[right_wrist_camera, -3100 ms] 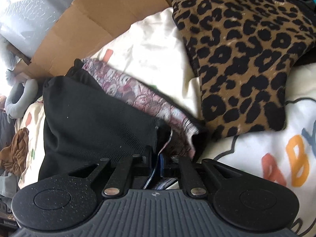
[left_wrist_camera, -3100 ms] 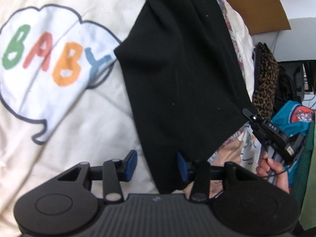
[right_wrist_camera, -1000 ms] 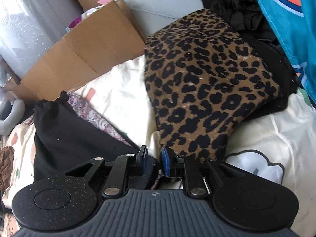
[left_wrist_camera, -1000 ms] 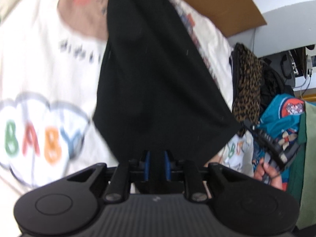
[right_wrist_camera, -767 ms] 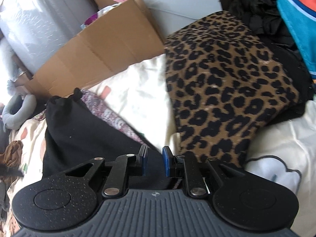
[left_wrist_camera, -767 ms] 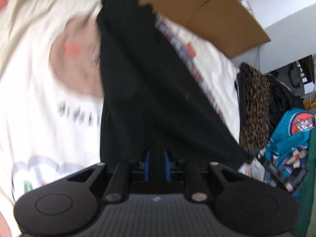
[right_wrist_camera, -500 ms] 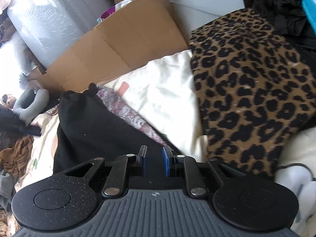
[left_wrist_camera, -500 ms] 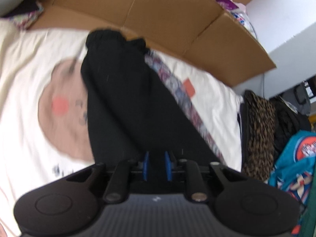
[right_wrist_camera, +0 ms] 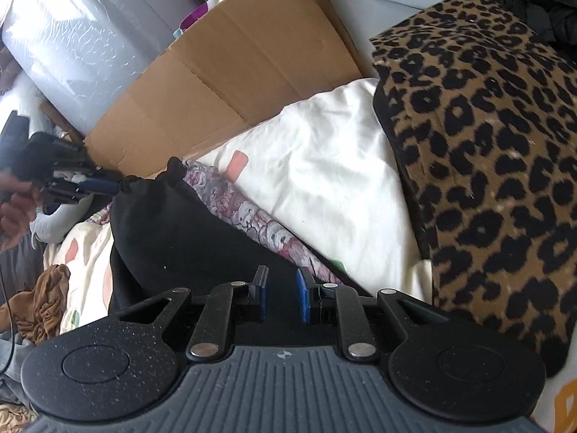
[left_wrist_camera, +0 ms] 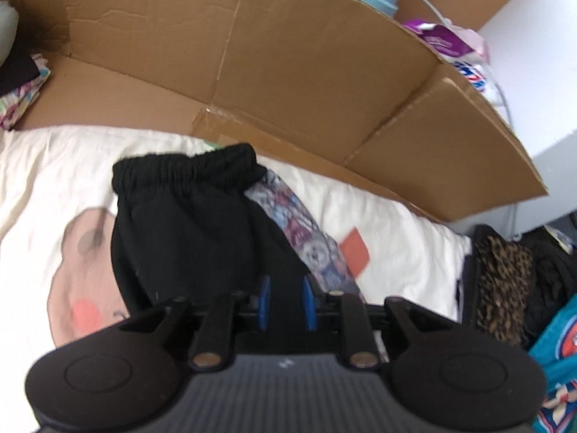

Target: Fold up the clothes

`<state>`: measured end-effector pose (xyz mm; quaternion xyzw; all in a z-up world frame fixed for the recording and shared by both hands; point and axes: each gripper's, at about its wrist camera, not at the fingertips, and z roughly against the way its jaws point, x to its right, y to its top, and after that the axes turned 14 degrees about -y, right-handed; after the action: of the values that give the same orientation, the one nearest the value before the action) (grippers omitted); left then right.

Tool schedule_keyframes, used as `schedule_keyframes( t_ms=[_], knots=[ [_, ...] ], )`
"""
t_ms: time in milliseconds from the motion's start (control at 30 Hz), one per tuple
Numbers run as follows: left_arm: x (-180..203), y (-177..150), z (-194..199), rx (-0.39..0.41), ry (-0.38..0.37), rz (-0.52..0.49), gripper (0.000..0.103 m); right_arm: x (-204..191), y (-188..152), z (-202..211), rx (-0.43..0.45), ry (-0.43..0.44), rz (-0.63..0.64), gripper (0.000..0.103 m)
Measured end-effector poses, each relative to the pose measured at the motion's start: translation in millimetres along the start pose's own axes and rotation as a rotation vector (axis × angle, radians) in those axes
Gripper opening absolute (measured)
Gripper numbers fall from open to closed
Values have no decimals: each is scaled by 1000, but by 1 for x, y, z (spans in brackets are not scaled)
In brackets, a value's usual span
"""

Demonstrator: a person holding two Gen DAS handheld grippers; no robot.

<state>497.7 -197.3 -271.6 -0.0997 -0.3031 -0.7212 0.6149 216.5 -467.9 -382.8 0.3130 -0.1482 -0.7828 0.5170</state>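
- Left gripper (left_wrist_camera: 285, 302): blue pads set a narrow gap apart, black fabric filling the gap. Taken as pinching the black garment (left_wrist_camera: 187, 231).
- Right gripper (right_wrist_camera: 282, 295): blue pads likewise narrowly apart with the same black fabric between them; read as a grip on another edge of the garment.
- Black garment lies lengthwise on the cream printed bedspread (left_wrist_camera: 54, 173), running away from both grippers. Elastic waistband (left_wrist_camera: 184, 169) is at the far end, bunched and gathered.
- In the right wrist view the left gripper shows at far left with a hand (right_wrist_camera: 14, 205) on its handle; its blue tips sit at the gathered far corner of the black cloth.
- A strip of floral patterned fabric (left_wrist_camera: 306, 245) shows along the garment's right edge, touching it, partly underneath.
- Bedspread print: pink-brown round figure left of the garment, small orange patch (left_wrist_camera: 355, 249) to the right.
- Leopard-print item (right_wrist_camera: 479, 166) lies on the bedspread right of the garment, apart from it.
- Brown crumpled cloth (right_wrist_camera: 39, 299) at left edge of the right wrist view.
- Farthest: flattened cardboard box (left_wrist_camera: 288, 72) standing along the far side of the bedspread.
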Motion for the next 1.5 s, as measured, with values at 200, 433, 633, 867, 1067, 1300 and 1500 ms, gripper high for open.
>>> schedule_keyframes(
  t_ms=[200, 433, 633, 867, 1067, 1300, 1500],
  knots=[
    [-5, 11, -20, -2, 24, 28, 21, -14, 6, -13, 4, 1, 64, 19],
    [-17, 16, -38, -13, 67, 88, 21, -27, 8, -27, -6, 9, 118, 24],
    [-14, 23, -53, -55, 84, 79, 23, -37, 13, -37, -1, 17, 147, 24],
    [-8, 29, -72, -40, 106, 97, 23, -45, 20, -52, 1, 18, 167, 24],
    [0, 33, -82, -39, 107, 94, 24, -49, 25, -61, 5, 21, 190, 24],
    [-7, 28, -100, -102, 182, 88, 27, -62, 23, -73, 4, 31, 234, 24],
    [-16, 23, -104, -126, 203, 102, 29, -69, 22, -81, 17, 28, 279, 41]
  ],
)
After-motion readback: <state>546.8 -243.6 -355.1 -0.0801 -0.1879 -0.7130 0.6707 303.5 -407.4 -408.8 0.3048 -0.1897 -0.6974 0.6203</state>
